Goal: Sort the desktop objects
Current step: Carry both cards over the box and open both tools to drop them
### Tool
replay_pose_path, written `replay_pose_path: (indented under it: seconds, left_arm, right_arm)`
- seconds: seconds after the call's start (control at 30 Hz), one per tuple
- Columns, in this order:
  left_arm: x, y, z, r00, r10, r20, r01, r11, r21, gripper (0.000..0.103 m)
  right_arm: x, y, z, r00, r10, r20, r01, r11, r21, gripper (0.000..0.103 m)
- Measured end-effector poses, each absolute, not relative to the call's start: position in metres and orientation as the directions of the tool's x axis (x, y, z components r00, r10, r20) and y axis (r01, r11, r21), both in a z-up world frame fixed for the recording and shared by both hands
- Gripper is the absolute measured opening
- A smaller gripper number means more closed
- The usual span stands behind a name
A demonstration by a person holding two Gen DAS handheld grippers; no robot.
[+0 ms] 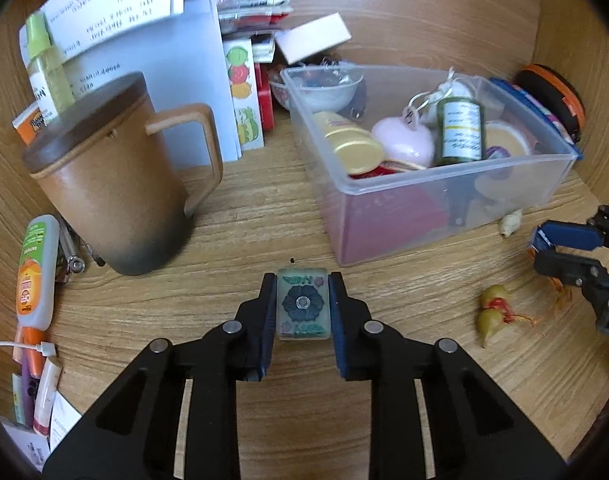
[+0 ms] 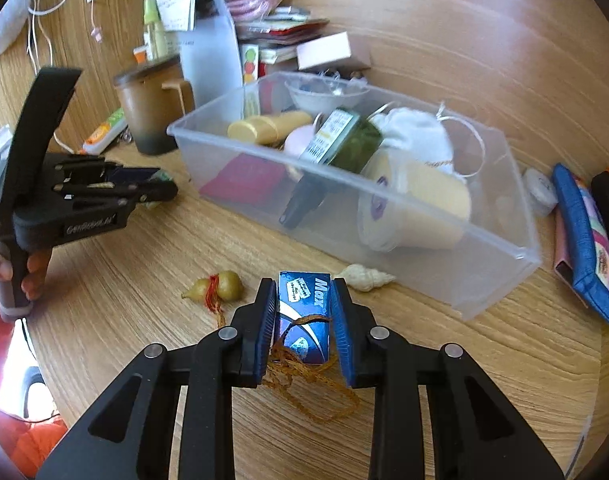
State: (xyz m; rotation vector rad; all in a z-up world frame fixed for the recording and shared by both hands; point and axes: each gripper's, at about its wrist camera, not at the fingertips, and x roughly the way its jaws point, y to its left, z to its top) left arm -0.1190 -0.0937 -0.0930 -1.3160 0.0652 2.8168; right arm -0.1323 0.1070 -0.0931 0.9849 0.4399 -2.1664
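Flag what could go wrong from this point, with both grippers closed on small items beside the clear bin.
1. An orange cord loops over the blue box in the right gripper; lifting may drag the attached gourd charm.
2. The left gripper pinches the flower tile by its edges; it may slip.
3. The clear bin is crowded; drops could bounce out.

I see soft, even daylight on the tabletop (image 1: 264, 208), faint shadows, strong fisheye bending with dark corners, and mild blur throughout; bright glare lower left in the right view.

We see a light wood-grain desk (image 1: 264, 208) filling both views, evenly lit, with bright glare at its left edge.
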Motion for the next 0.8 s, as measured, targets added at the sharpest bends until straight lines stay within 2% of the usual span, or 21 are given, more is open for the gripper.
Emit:
replay_pose_path:
  seconds: [0.47,0.8]
  left_arm:
    - [-0.098,-0.079,-0.049,-0.721,0.055,-0.69,-0.078,-0.997,0.003,0.024]
    - [-0.098,-0.071,-0.031,-0.748,0.088,-0.658,-0.102,-0.995,-0.017,0.024]
  right_arm:
    - [-0.12,0.118,-0.053,-0.532,-0.511,-0.675,0.709,-0.705,-0.025,0.025]
    - [-0.127,0.122,-0.042,-0.546,-0.532,-0.647,0.694,-0.72,0.008,0.025]
